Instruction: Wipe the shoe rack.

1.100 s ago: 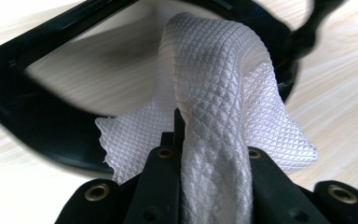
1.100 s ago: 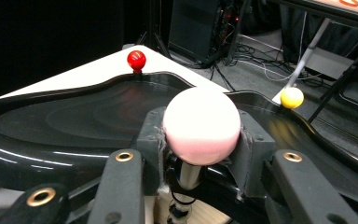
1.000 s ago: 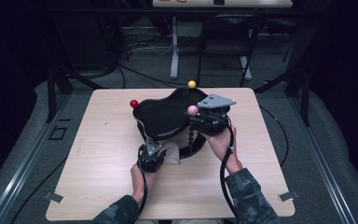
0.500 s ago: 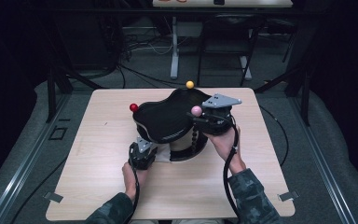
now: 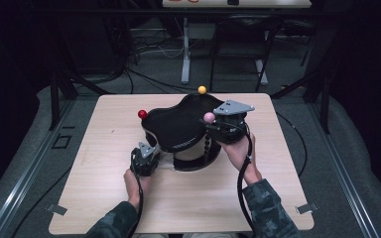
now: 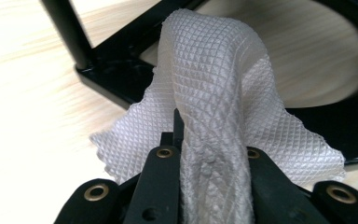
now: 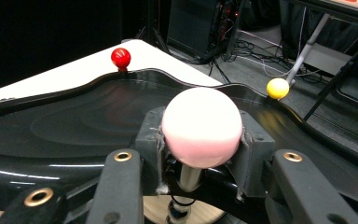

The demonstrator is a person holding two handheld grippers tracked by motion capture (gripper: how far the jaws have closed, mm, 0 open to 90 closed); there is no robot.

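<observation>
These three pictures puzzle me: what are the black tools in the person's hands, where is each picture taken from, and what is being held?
No robot here: a person holds a hand-operated two-jaw gripper in each hand. The high view looks down on a pale wooden table. On it stands a glossy black curvy tray stand with three ball knobs on its rim: a red ball, a yellow ball and a pink ball. The other two pictures come from cameras riding on the grippers. The left gripper is shut on a white textured cloth wipe, beside the stand's base. The right gripper is shut on the pink ball, so it seems to steady the stand, perhaps for wiping.
</observation>
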